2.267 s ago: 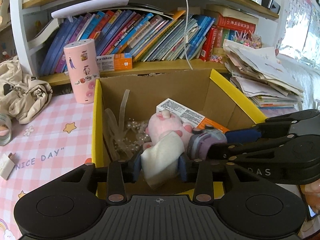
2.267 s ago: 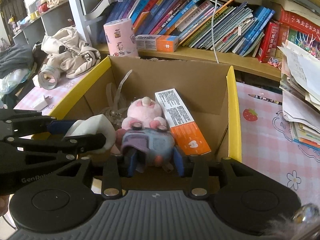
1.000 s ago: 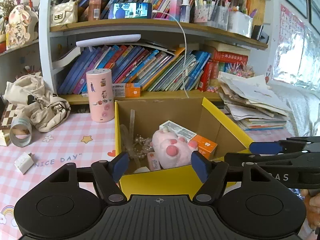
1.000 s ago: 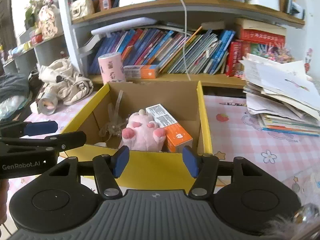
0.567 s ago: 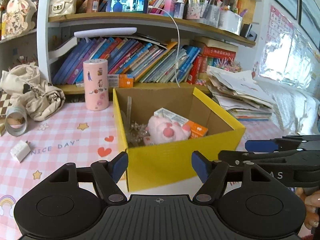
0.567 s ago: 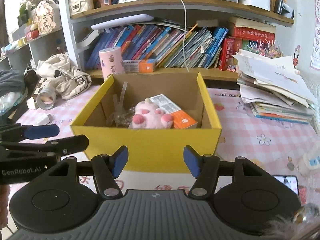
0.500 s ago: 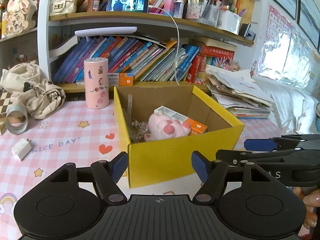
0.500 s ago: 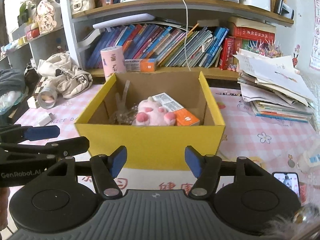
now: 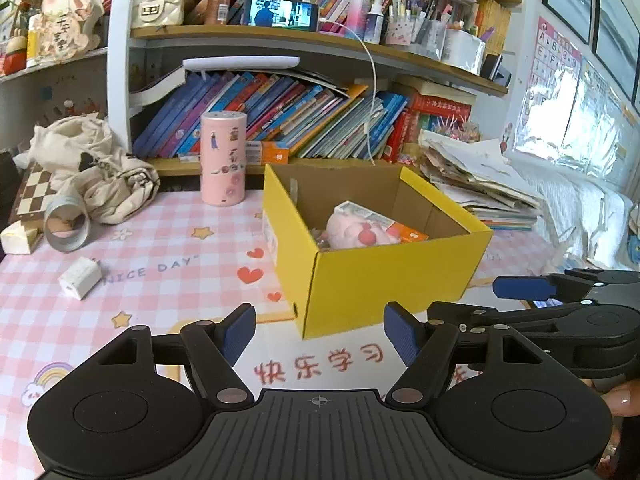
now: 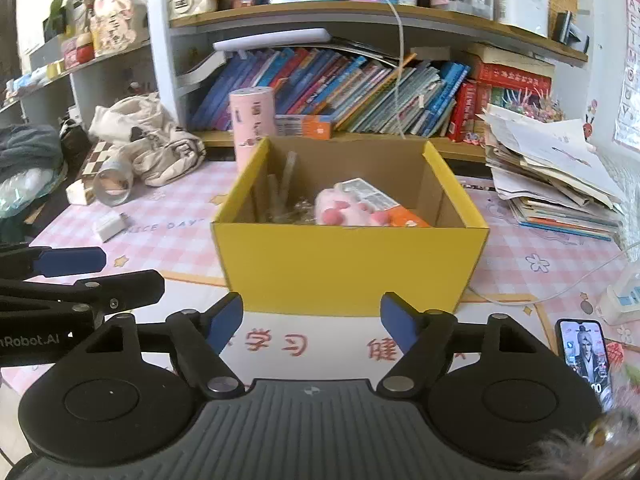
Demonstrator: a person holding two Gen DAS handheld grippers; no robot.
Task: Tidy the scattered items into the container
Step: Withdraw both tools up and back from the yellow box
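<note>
Yellow cardboard forms the box [image 10: 348, 264], brown inside, standing on the pink checked bench [image 9: 168, 248] printed "NICE DAY" and with red Chinese characters near us. Inside it we see a pink plush toy [image 10: 340, 210] with red paw pads lying against an orange and white carton [image 10: 384, 204]. Our left claw [image 9: 320, 336] and right claw [image 10: 310, 322] both gape wide and carry nothing; "Robot.AI" reads on the left one's body. Compared with two seconds ago, we have backed away from the box, and the white cloth and purple item we gripped are gone from the fingers. A white charger block [image 9: 80, 278] lies well left.
</note>
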